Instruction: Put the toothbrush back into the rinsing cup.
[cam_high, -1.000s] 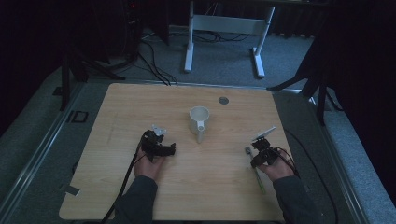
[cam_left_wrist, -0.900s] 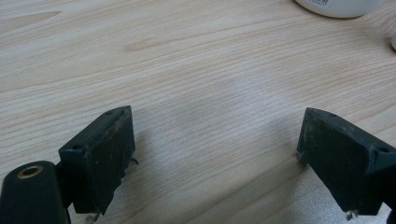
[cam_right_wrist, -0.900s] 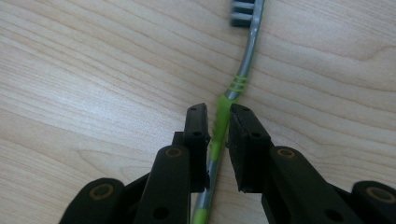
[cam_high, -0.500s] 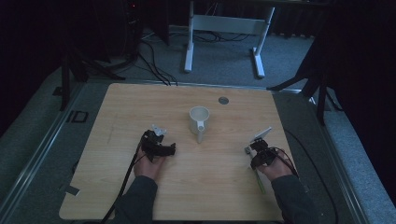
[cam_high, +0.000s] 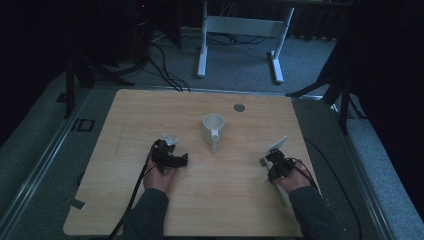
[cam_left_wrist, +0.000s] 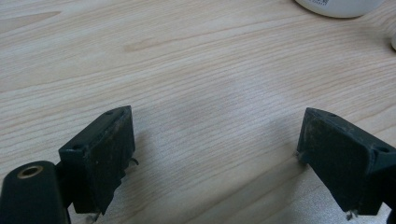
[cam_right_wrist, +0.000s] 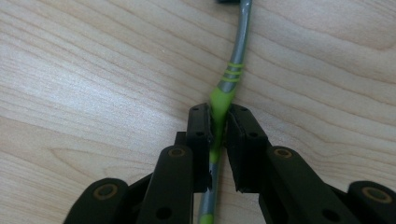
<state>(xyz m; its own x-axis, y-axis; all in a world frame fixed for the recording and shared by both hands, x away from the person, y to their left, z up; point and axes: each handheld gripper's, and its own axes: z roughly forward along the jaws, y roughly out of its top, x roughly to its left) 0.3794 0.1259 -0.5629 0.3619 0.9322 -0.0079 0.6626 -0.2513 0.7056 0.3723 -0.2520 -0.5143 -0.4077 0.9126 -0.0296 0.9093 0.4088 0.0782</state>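
Spoon (cam_right_wrist: 223, 88) (grey-handled with green bands, lying on the wooden table (cam_high: 130, 115)) is already pinched by the right gripper (cam_right_wrist: 218, 126), while the left gripper (cam_left_wrist: 215, 154) rests spread and empty, the white mug (cam_high: 213, 127) seemingly untouched.

White mug (cam_left_wrist: 340, 7) beyond left gripper (cam_left_wrist: 215, 158): top edge cuts all but base. Grey-green tool (cam_right_wrist: 223, 98) pinched in right gripper (cam_right_wrist: 218, 122): far end cut off; identity unclear.

The counter (cam_high: 150, 120) is pale matt wood grain; the mug (cam_high: 213, 128) glossy white ceramic; the right tool's (cam_right_wrist: 219, 122) black jaws look matt plastic.
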